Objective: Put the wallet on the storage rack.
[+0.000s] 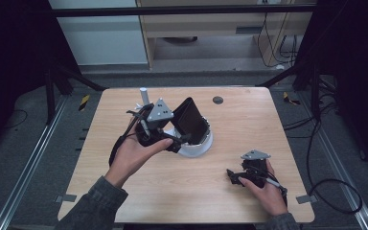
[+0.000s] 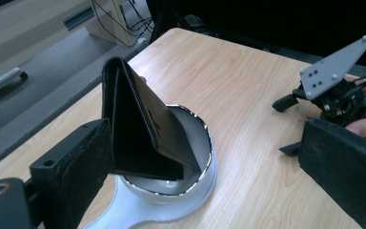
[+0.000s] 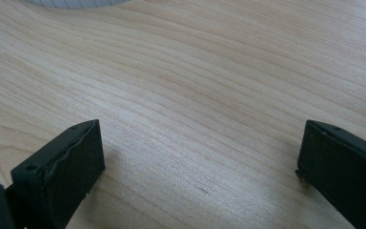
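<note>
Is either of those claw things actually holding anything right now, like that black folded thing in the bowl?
No. The left gripper is open beside the black wallet, which leans in the white bowl; the right gripper is open over bare table.

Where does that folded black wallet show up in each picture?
High view: the black wallet leans in the white bowl, just left of the table's centre.
Left gripper view: left of centre, the wallet stands tilted in the bowl.
Right gripper view: not in it.
Shared landmark: the white bowl, its rim at that view's top edge.
</note>
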Demonstrator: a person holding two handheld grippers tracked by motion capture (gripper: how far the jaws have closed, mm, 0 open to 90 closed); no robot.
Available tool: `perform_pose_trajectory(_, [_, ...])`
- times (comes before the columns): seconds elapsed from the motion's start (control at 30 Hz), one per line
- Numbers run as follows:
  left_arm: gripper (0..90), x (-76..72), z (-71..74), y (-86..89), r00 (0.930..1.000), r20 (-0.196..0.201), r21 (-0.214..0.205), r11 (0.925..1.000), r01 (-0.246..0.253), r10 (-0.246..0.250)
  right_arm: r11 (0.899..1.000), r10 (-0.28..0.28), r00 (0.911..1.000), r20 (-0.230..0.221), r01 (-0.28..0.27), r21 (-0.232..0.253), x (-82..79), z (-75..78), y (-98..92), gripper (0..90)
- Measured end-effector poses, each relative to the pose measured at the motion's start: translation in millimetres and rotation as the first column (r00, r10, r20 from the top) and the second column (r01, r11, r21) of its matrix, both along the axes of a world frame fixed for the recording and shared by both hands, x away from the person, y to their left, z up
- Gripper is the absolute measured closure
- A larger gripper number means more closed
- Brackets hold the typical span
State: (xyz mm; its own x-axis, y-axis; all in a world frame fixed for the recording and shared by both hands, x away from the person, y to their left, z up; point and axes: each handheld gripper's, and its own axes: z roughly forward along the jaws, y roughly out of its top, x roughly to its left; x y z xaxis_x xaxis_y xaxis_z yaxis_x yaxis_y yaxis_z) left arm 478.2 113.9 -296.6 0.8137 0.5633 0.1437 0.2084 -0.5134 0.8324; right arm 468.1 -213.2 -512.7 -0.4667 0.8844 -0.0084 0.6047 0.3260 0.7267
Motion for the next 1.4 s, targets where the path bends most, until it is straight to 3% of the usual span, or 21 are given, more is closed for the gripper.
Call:
perform_pose_trajectory(0.13, [4.2,-3.5,-6.3,3.9,0.9998,-0.019,-0.012,0.9999,0.002,-0.003,1.0,0.0,1.0,-0.001,0.0,0.001,-0.1,0.1,0.0,1.9])
perform_pose_trajectory(0.5, [3.4,-18.4,-31.6,17.5,0.9992,-0.039,0.005,1.0,0.006,-0.006,1.0,-0.001,1.0,-0.001,0.001,0.0,-0.2,0.1,0.0,1.9])
perform_pose_trajectory(1.0, [3.5,-23.9,-79.7,37.8,0.9932,-0.113,0.007,0.9996,-0.027,0.028,1.0,-0.001,1.0,-0.001,0.001,0.0,-0.2,0.1,0.0,1.9])
perform_pose_trajectory(1.4, [3.6,-23.7,-101.8,55.5,0.9876,-0.141,0.026,0.9975,-0.066,0.069,1.0,-0.001,1.0,-0.001,0.001,0.0,-0.2,0.1,0.1,1.9])
